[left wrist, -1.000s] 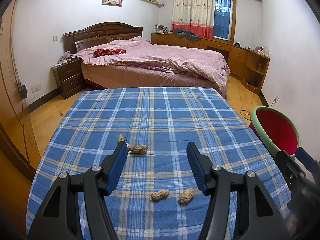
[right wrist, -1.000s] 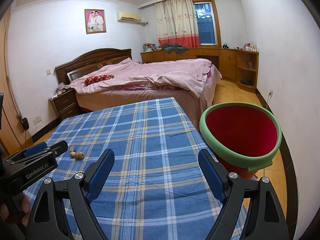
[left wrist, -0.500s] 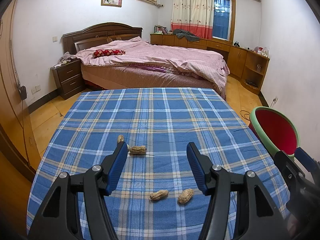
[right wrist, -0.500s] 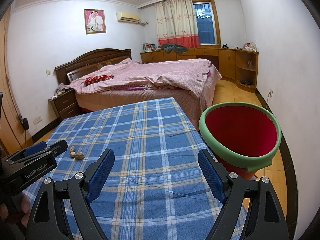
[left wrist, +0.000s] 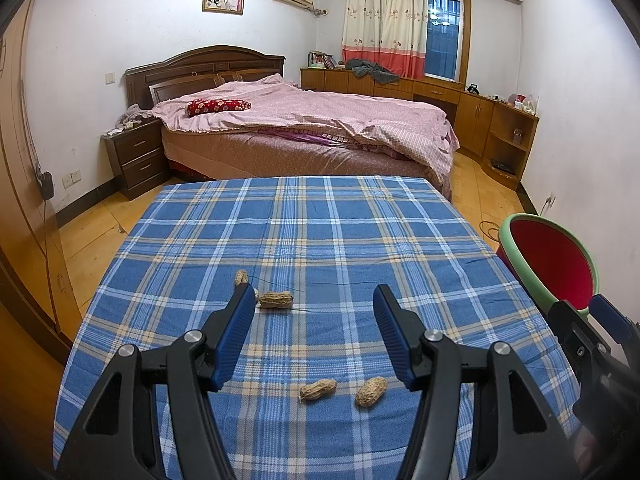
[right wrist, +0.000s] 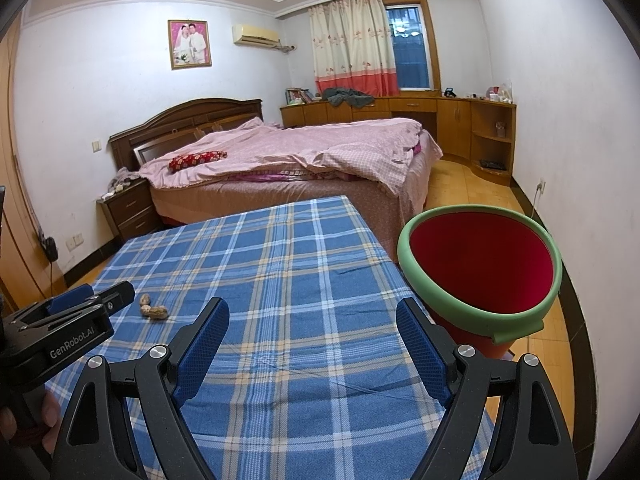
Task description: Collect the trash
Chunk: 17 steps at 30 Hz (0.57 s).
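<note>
Several peanut shells lie on a table with a blue plaid cloth (left wrist: 320,232). Two peanuts (left wrist: 318,390) (left wrist: 371,391) rest below and between the fingers of my left gripper (left wrist: 314,300), which hangs open above the cloth holding nothing. Another peanut (left wrist: 276,300) lies just past its left fingertip, with one more peanut (left wrist: 241,277) behind it. My right gripper (right wrist: 312,312) also stands open and empty over the cloth. A red bin with a green rim (right wrist: 480,264) stands off the table's right edge, beside my right gripper. The two far peanuts (right wrist: 154,311) show in the right wrist view.
A bed with pink covers (left wrist: 312,120) stands beyond the table. A dark nightstand (left wrist: 138,156) sits at the left, and wooden cabinets (left wrist: 480,116) run along the back right wall. A hand (right wrist: 44,424) holds the left gripper's handle. Wooden floor surrounds the table.
</note>
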### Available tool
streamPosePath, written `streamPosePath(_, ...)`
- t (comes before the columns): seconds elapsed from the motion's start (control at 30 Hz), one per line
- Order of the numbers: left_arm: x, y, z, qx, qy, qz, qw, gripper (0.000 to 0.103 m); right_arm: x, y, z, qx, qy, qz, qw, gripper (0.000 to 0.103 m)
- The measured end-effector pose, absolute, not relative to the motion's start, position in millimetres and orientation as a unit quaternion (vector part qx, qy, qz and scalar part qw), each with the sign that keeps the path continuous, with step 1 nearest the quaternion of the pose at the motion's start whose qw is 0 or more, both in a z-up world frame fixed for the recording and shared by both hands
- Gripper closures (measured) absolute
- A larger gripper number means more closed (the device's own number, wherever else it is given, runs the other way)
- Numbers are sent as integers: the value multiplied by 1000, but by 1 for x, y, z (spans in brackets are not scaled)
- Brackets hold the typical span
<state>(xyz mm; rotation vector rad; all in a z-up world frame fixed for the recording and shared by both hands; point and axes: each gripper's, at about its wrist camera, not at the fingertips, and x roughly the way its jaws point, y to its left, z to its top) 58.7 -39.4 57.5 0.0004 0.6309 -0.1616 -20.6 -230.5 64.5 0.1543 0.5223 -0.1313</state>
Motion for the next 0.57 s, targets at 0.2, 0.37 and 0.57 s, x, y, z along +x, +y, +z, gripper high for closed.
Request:
streamPosePath(0.2, 59, -39, 60, 1, 308, -80, 948, 42, -21, -231, 66, 77, 257, -65, 961, 17)
streamPosePath(0.37, 59, -40, 60, 0, 307, -79, 948, 42, -21, -232, 66, 77, 257, -65, 961, 17)
streamPosePath(0.57, 59, -39, 60, 0, 309, -80, 948, 42, -21, -232, 66, 77, 257, -65, 961, 17)
